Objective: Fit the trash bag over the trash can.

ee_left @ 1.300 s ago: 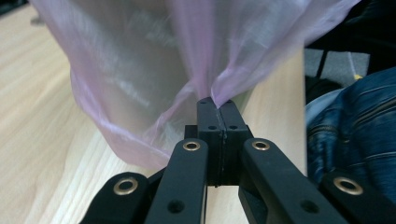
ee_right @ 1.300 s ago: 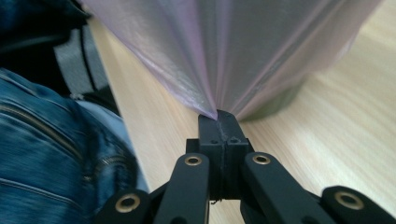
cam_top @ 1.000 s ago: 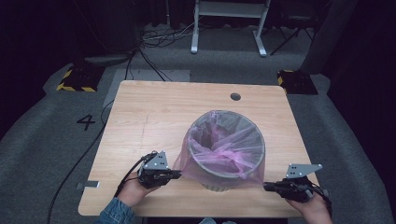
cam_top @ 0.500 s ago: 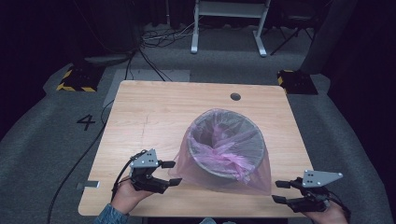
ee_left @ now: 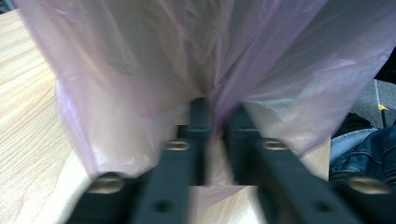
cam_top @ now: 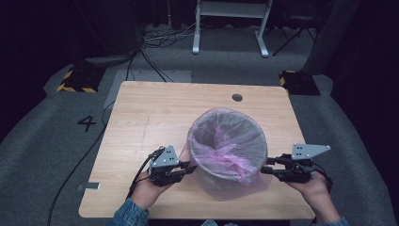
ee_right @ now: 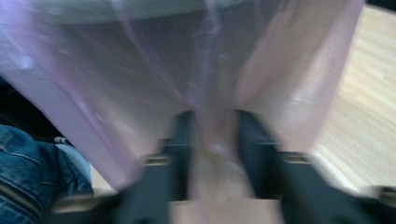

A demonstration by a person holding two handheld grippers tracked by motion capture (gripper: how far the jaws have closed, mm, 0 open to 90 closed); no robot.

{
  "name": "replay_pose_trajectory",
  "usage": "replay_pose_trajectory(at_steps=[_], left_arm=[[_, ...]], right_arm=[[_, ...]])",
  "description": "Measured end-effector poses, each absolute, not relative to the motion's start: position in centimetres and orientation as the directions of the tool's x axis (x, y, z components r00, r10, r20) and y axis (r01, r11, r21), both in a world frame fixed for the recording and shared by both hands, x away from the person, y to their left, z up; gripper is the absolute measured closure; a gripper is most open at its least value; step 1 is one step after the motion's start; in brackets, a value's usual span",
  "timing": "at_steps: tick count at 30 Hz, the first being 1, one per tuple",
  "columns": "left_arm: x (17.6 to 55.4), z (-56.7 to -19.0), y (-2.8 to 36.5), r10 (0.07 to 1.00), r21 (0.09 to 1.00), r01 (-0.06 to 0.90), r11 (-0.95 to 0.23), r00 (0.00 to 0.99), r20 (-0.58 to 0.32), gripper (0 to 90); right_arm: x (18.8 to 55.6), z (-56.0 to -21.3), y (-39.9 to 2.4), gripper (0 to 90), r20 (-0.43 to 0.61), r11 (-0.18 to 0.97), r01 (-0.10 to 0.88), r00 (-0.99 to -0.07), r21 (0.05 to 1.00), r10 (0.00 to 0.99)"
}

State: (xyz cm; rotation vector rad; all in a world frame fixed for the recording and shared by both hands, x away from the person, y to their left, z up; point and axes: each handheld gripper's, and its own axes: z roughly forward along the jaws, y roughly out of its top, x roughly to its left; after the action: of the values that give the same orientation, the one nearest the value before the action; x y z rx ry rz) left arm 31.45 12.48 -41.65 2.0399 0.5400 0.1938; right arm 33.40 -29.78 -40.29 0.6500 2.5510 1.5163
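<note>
bagged bin (cam_top: 228,146) blocks near-centre, table (cam_top: 155,113) open L, far side free

Grey carpeted floor (cam_top: 42,141) with a "4" mark (cam_top: 86,123), white frame legs (cam_top: 230,28), dark surroundings.

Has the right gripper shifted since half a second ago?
Yes. The right gripper has come up from the table's near edge and inward, now at the pink bag on the bin.
</note>
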Motion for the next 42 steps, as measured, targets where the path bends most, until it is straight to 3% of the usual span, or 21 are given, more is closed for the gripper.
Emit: replay_pose_trajectory(at_steps=[2,11,18,22,23,24,27,28,30,32,34,37,39,42], left_arm=[[31.8,-41.8,12.6,0.469,0.853,0.309,-0.421,0.879,-0.087,89.5],[33.3,-44.6,12.6,0.508,0.77,0.396,-0.5,0.855,-0.11,89.6],[32.7,-46.4,13.6,0.481,0.694,0.438,-0.571,0.864,-0.15,89.5],[31.4,-46.8,13.7,0.4,0.707,0.398,-0.584,0.899,-0.175,89.5],[31.0,-46.5,13.9,0.379,0.723,0.382,-0.576,0.908,-0.177,89.4],[30.9,-46.2,14.2,0.381,0.736,0.379,-0.561,0.908,-0.177,86.5],[31.1,-45.2,15.0,0.403,0.778,0.402,-0.482,0.891,-0.21,51.9],[31.1,-44.7,15.2,0.405,0.795,0.402,-0.455,0.888,-0.217,42.5],[31.1,-43.7,15.1,0.384,0.828,0.371,-0.42,0.9,-0.208,36.6],[31.1,-42.9,14.6,0.373,0.844,0.344,-0.411,0.909,-0.189,39.4],[31.5,-42.2,13.7,0.41,0.848,0.314,-0.427,0.903,-0.127,57.6],[32.7,-42.1,13.0,0.459,0.834,0.332,-0.44,0.882,-0.109,83.6],[33.2,-42.4,13.0,0.464,0.841,0.345,-0.417,0.876,-0.129,89.1],[33.5,-42.9,13.0,0.478,0.842,0.364,-0.399,0.866,-0.149,89.5]], right_arm=[[33.9,-40.7,-29.5,88.9,0.138,0.435,0.332,-0.897,0.837,0.42],[35.3,-46.1,-29.2,90.0,0.236,0.503,0.515,-0.823,0.694,0.516],[33.1,-47.2,-30.0,90.0,0.261,0.548,0.54,-0.822,0.639,0.506],[31.6,-46.5,-30.7,89.7,0.276,0.553,0.532,-0.832,0.641,0.481],[31.3,-46.2,-30.8,88.0,0.285,0.557,0.526,-0.839,0.643,0.463],[30.9,-45.8,-30.9,80.1,0.291,0.567,0.517,-0.847,0.641,0.444],[30.2,-44.4,-31.2,47.1,0.203,0.543,0.455,-0.864,0.706,0.46],[30.0,-43.6,-31.3,41.2,0.164,0.512,0.416,-0.869,0.752,0.466],[29.9,-42.5,-31.2,34.6,0.144,0.468,0.371,-0.881,0.802,0.451],[30.2,-41.5,-30.5,39.9,0.114,0.447,0.317,-0.899,0.837,0.423],[30.8,-41.1,-29.8,57.9,0.097,0.458,0.298,-0.905,0.838,0.414],[32.3,-40.9,-28.8,86.9,0.101,0.475,0.321,-0.897,0.82,0.431],[33.4,-41.5,-28.6,90.0,0.122,0.485,0.353,-0.887,0.8,0.445],[34.9,-43.1,-28.4,90.0,0.167,0.496,0.411,-0.87,0.765,0.463]])
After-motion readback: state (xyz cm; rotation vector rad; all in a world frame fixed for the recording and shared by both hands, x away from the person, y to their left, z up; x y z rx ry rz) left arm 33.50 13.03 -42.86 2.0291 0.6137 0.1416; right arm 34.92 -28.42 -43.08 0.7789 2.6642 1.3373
